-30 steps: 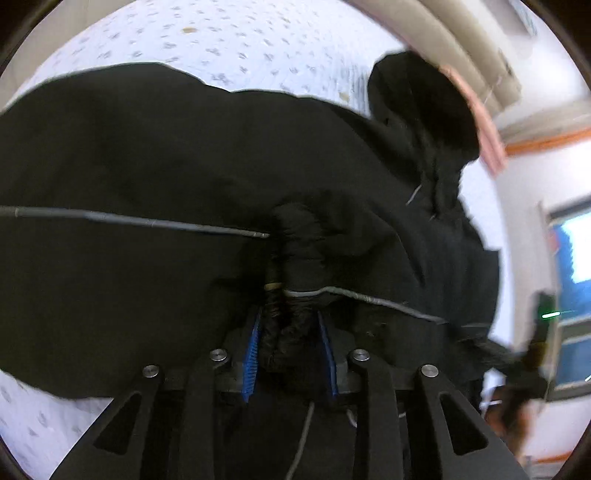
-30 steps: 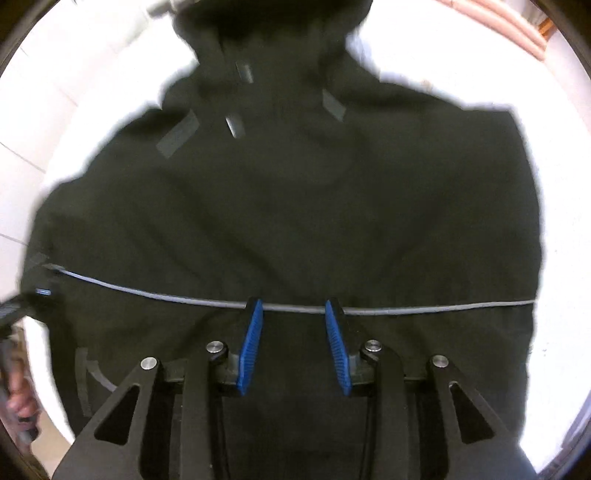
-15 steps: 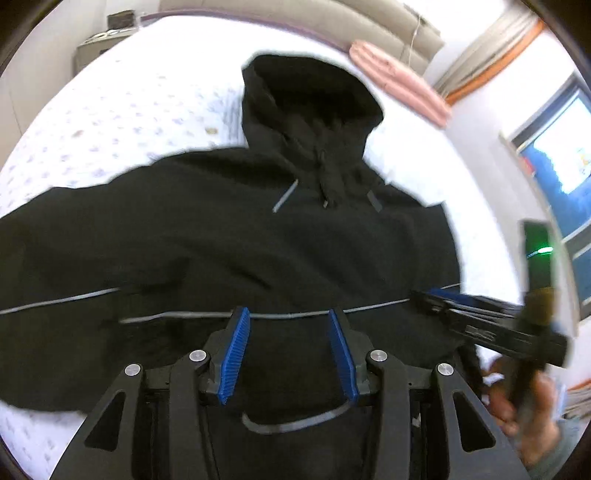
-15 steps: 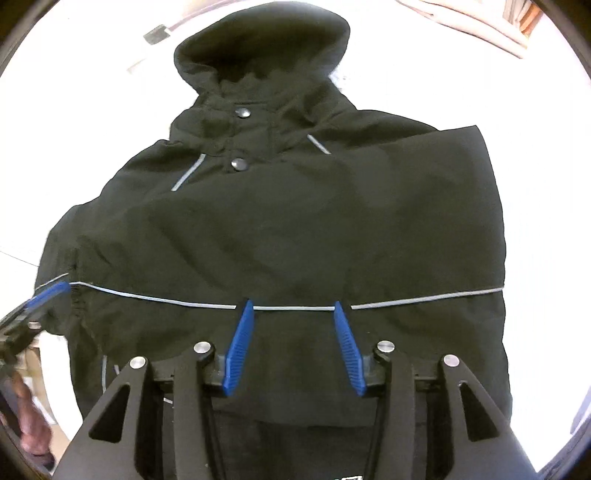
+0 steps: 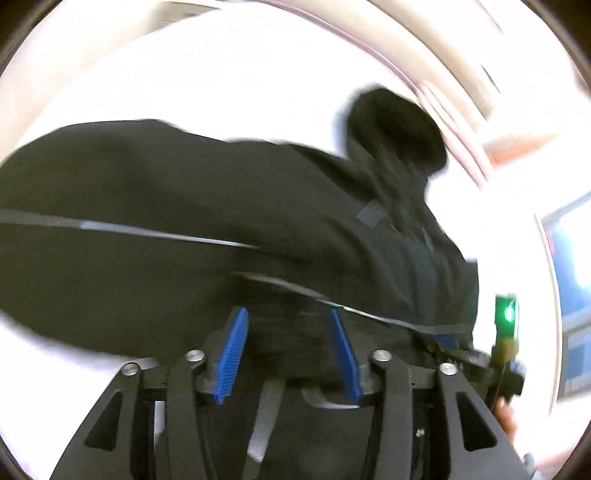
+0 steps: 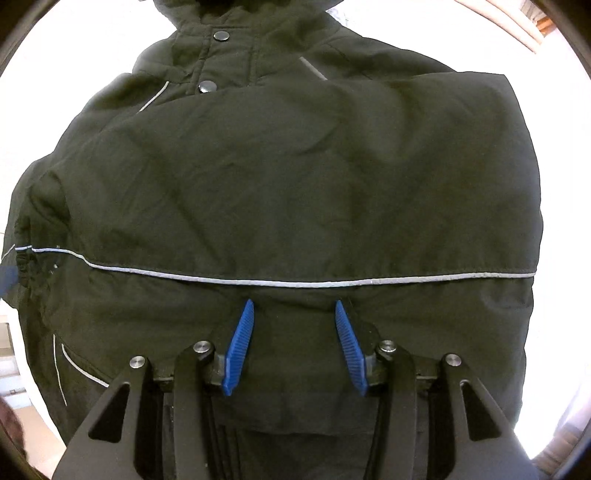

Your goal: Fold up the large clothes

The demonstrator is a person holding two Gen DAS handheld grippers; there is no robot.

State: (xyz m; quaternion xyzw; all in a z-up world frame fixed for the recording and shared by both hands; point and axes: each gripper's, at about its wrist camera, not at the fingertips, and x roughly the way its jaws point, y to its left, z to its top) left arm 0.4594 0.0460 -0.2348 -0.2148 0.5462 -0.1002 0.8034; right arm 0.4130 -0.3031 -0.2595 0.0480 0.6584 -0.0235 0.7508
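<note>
Jacket (image 6: 295, 192): we saw it flat on the bed (image 5: 221, 74), hood (image 6: 236, 14) far end, long axis away from us.
Right gripper (image 6: 293, 314): we had it straight above the hem, half-open, empty, jaws just widened.
Left gripper (image 5: 290, 325): half-open, empty, jaws just widened.

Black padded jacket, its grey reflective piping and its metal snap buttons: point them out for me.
Black padded jacket (image 6: 295, 177): right wrist view, on the smooth chest panel.
Grey reflective piping (image 6: 295, 283): right wrist view, on the strip's middle, above the claw.
Metal snap buttons (image 6: 221, 36): right wrist view, on the upper snap below the collar.

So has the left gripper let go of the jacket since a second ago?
Yes. The left gripper has just opened; its pads no longer pinch the black jacket.
</note>
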